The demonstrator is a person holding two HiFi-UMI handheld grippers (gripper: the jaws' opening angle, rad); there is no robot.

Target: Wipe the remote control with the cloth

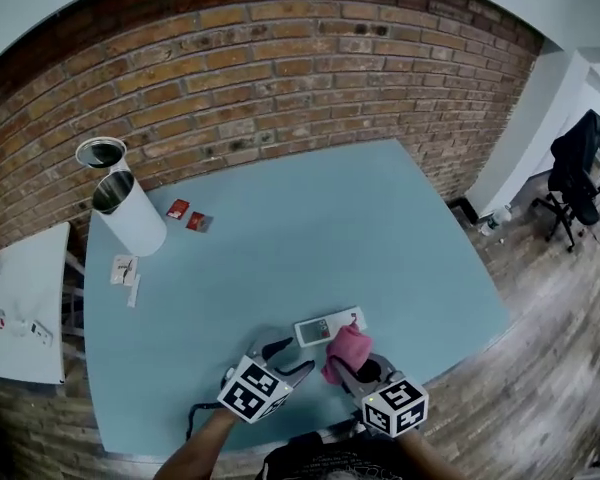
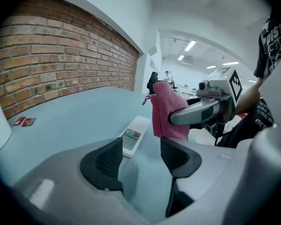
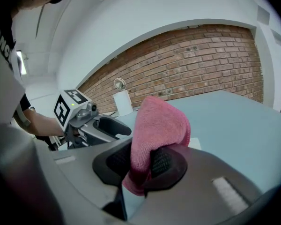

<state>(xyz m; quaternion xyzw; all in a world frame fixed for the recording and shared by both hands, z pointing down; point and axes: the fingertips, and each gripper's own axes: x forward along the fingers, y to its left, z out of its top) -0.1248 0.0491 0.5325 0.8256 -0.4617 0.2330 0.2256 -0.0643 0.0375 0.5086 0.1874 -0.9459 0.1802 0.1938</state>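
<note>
Clamping the pink cloth [image 3: 159,125] between its jaws, the right hand-held gripper [image 3: 143,162] is hanging just short of the remote control [image 2: 131,137], which is lying on the surface [image 1: 310,228] ahead of the open-jawed, empty left hand-held gripper [image 2: 140,158], and is likely needing to lower until only cloth is dragging lightly lengthwise.

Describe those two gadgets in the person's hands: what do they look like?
The left gripper and right gripper have smooth grey bodies, each with two short jaws lined with black ribbed pads. Each carries a white cube printed with black square markers. The person wears a black shirt with white print.
</note>
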